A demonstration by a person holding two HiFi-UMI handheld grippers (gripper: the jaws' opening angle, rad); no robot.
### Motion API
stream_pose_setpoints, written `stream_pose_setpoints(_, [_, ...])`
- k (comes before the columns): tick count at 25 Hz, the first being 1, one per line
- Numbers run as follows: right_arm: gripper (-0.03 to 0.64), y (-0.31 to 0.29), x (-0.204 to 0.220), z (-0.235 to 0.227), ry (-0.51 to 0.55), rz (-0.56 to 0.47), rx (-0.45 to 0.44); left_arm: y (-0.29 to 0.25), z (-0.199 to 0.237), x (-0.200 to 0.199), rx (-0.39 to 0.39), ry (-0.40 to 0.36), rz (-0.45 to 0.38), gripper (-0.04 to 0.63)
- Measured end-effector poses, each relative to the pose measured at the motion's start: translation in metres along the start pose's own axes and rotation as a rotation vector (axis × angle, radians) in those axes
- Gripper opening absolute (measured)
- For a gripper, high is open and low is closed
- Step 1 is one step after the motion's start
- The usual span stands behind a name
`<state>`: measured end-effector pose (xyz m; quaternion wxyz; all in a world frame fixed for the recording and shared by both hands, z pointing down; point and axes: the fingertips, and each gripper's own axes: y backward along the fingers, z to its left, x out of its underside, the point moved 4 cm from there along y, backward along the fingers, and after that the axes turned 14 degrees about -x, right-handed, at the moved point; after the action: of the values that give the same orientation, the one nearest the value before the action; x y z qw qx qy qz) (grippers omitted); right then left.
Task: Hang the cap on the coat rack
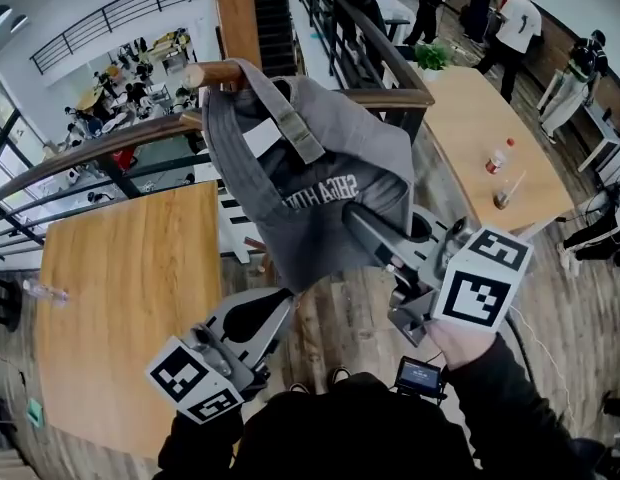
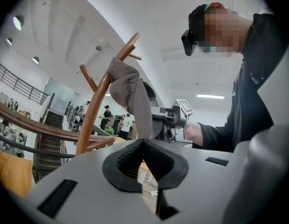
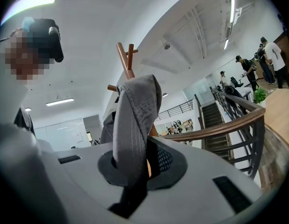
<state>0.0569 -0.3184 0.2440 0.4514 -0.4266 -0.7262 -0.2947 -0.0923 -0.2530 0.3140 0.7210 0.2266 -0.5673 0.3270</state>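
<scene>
Cap (image 1: 310, 178), grey and seen from its inner side with the adjusting strap (image 1: 298, 128) uppermost, hangs at the middle of the head view. Its top edge lies over a peg (image 1: 215, 73) of the wooden coat rack (image 1: 235, 13), and its lower part is clamped in the right tool.

At far left stands the left worktop (image 1: 120, 298), of pale wood, with a clear bottle (image 1: 40, 290) lying near its left edge. A curved wooden handrail (image 1: 90, 148) runs behind it.

Next comes the left tool (image 1: 282, 300), held low and just under the cap's bottom edge. In the left gripper view this tool (image 2: 143, 146) has its jaws together at the tips with nothing between them. The cap (image 2: 128, 90) hangs just beyond them against the coat rack (image 2: 95, 111).

The right tool (image 1: 358, 220) reaches in from the lower right, its jaws closed on the cap's fabric. The right gripper view shows the same: the folded cap (image 3: 135, 120) stands up out of that tool (image 3: 140, 148), pinched between the pads, with the coat rack (image 3: 128, 59) behind it.

Further right is the right worktop (image 1: 470, 118), carrying a red-capped bottle (image 1: 500, 156). Several people (image 1: 515, 23) stand beyond it.
</scene>
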Motion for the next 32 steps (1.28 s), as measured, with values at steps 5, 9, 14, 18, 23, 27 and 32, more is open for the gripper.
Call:
stream_pose_setpoints(5, [0.043,0.005,0.02,0.001,-0.026,0.016,0.009,0.01,-0.007,0.016,-0.011,0.025,0.024,0.005])
stream_pose_setpoints(9, [0.043,0.007,0.029,0.004,-0.023,0.034,0.001,0.016,-0.015,0.022,-0.014,0.03,0.033,0.005])
stream_pose_setpoints(14, [0.043,0.008,0.032,0.001,-0.05,0.022,0.001,0.023,-0.02,0.027,-0.026,0.037,0.05,0.005])
stream_pose_setpoints(18, [0.043,0.009,0.033,0.001,-0.068,0.002,0.007,0.028,-0.022,0.029,-0.036,0.045,0.062,0.005])
stream_pose_setpoints(23, [0.112,0.01,0.036,-0.006,-0.064,0.002,-0.01,0.024,-0.021,0.036,-0.035,0.051,0.078,0.005])
stream_pose_setpoints(27, [0.158,0.013,0.037,-0.003,-0.041,0.016,-0.028,0.017,-0.025,0.039,-0.032,0.051,0.089,0.005])
stream_pose_setpoints(32, [0.181,0.021,0.042,0.0,-0.054,-0.014,-0.027,0.02,-0.022,0.04,-0.019,0.045,0.096,0.005])
